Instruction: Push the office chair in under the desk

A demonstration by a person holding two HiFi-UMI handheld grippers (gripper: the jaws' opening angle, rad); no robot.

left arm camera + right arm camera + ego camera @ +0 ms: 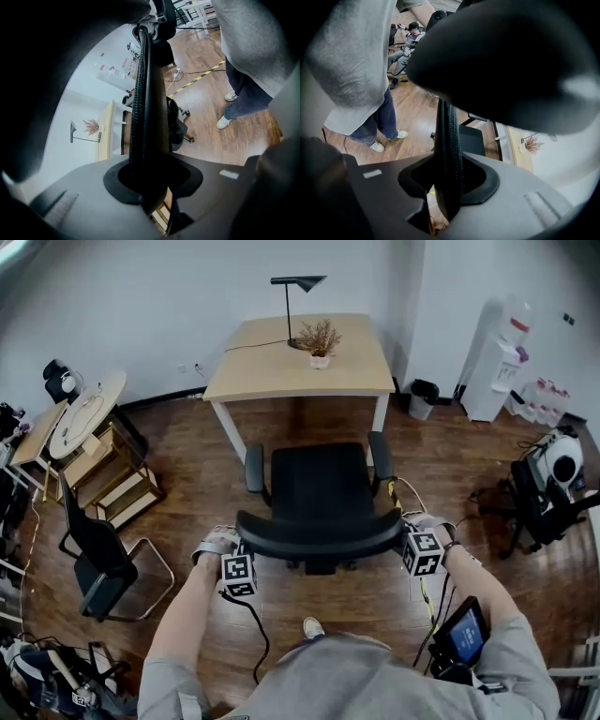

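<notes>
- head view: the black office chair (319, 486) stands on the wood floor (441, 456) at 6 o'clock of the desk (272, 367). it faces the desk, with the seat front just short of the near edge and not yet under the top.
- the left gripper (242, 545) grips the curved backrest (319, 532) at its 9 o'clock end, and the right gripper (405, 540) grips the 3 o'clock end.
- left gripper view: both jaws are drawn in narrow and press on the backrest's thin mesh edge, which runs up between them toward 12 o'clock.
- right gripper view: the jaws are likewise clamped on the backrest's edge, with the desk visible past it at 3 o'clock.
- a black lamp (292, 296) and a small potted plant (320, 338) sit on the far half of the desk.
- a second dark chair (98, 554) stands well apart, at 9 o'clock of the office chair.
</notes>
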